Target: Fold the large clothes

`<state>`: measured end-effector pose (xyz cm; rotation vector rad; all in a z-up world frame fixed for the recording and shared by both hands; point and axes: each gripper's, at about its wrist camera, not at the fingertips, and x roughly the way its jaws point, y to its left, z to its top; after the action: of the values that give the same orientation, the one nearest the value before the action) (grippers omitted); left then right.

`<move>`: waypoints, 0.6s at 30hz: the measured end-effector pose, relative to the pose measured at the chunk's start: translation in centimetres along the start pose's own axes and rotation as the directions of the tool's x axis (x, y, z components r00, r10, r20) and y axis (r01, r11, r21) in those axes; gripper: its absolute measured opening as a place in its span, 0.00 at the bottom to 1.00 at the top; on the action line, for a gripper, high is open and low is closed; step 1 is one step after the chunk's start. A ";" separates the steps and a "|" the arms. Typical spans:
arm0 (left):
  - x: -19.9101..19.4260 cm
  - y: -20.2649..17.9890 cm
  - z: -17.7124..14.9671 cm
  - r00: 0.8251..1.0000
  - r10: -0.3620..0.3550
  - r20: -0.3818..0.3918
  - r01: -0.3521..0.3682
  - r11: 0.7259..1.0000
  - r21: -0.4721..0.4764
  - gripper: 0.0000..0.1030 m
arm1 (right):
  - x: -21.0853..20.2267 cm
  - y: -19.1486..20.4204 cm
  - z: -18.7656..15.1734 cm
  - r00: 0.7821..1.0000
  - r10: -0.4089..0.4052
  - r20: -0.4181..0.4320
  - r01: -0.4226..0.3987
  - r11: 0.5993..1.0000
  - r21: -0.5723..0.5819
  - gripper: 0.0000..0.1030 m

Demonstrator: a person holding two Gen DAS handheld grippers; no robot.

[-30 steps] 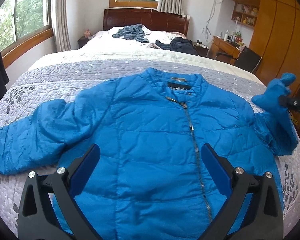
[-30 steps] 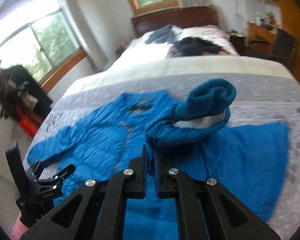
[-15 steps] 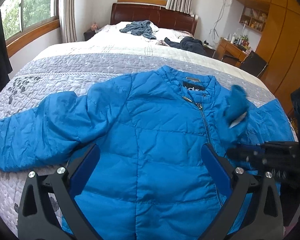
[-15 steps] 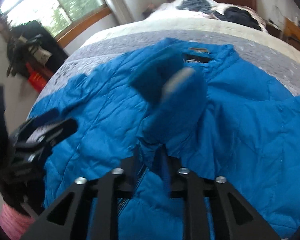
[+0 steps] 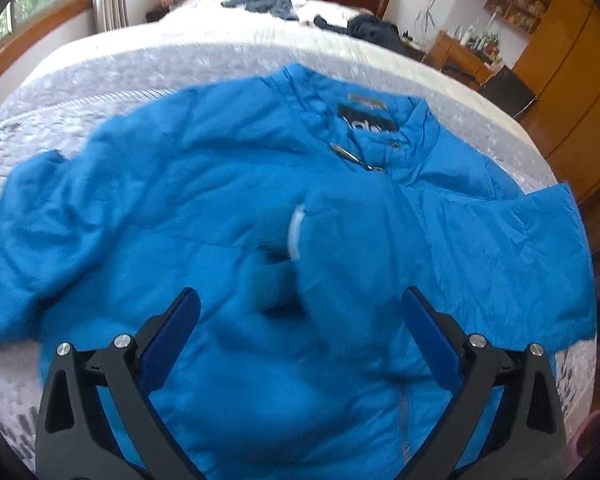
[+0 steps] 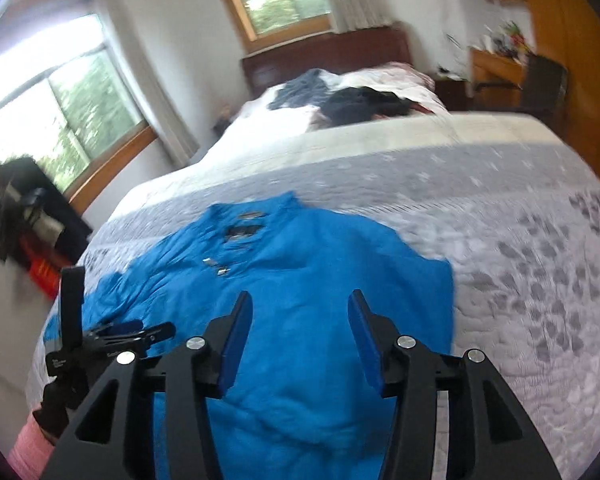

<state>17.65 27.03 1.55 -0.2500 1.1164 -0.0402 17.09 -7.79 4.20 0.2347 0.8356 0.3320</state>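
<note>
Soft daylight enters through the windows (image 6: pixel 60 120), which blow out to near white in the right wrist view. The room is evenly bright, with only faint shadows. Both views bend strongly at their dark, vignetted corners. Motion blur smears the folded sleeve (image 5: pixel 300 256) in the left wrist view and the whole bed (image 6: pixel 500 208) in the right.
</note>
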 end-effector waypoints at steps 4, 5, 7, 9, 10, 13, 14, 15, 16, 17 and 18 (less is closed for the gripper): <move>0.8 -1.7 0.6 1.000 -0.022 0.002 0.022 1.000 -0.002 0.59 | 1.4 -2.4 -0.1 0.999 -0.024 -0.033 0.025 0.998 0.050 0.49; 0.8 -2.0 0.8 1.000 -0.029 0.005 0.029 1.000 0.001 0.47 | 1.3 -3.0 0.0 0.999 -0.019 -0.032 0.021 0.998 0.062 0.49; 0.6 -2.3 0.8 0.999 -0.049 0.014 0.049 0.999 -0.002 0.29 | 1.0 -4.0 0.1 1.000 -0.013 -0.024 0.015 0.996 0.086 0.49; -0.4 -2.3 0.9 0.996 -0.068 0.053 0.068 0.998 0.003 0.22 | 0.8 -4.5 0.1 1.000 -0.015 -0.015 0.016 0.995 0.097 0.49; -1.2 -2.1 0.8 0.995 -0.070 0.076 0.070 0.998 0.000 0.18 | 0.7 -4.9 0.2 1.000 -0.016 -0.012 0.017 0.994 0.107 0.49; -3.6 -0.3 0.7 0.987 -0.067 0.149 0.072 0.997 -0.027 0.13 | 1.0 -5.5 0.0 1.000 -0.013 -0.024 0.016 0.991 0.131 0.49; -4.4 0.3 0.7 0.984 -0.061 0.168 0.068 0.997 -0.035 0.13 | 1.3 -5.6 0.0 0.999 -0.010 -0.033 0.015 0.991 0.137 0.49; -5.3 1.2 0.7 0.980 -0.050 0.192 0.059 0.997 -0.043 0.13 | 1.7 -5.7 -0.1 0.999 -0.005 -0.045 0.011 0.990 0.142 0.49; -6.0 2.2 0.7 0.976 -0.037 0.212 0.049 0.998 -0.050 0.13 | 2.3 -5.7 -0.3 0.998 0.006 -0.061 0.003 0.989 0.148 0.49; -6.6 3.1 0.6 0.974 -0.024 0.224 0.037 0.998 -0.058 0.13 | 2.9 -5.7 -0.4 0.997 0.016 -0.075 -0.005 0.989 0.149 0.49; -7.0 3.9 0.5 0.973 -0.015 0.229 0.031 0.997 -0.069 0.13 | 3.3 -5.5 -0.6 0.996 0.028 -0.087 -0.015 0.989 0.146 0.49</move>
<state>14.65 32.00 7.06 -0.3236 0.8865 0.0084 19.77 -11.57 -0.21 0.3672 0.9467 0.3033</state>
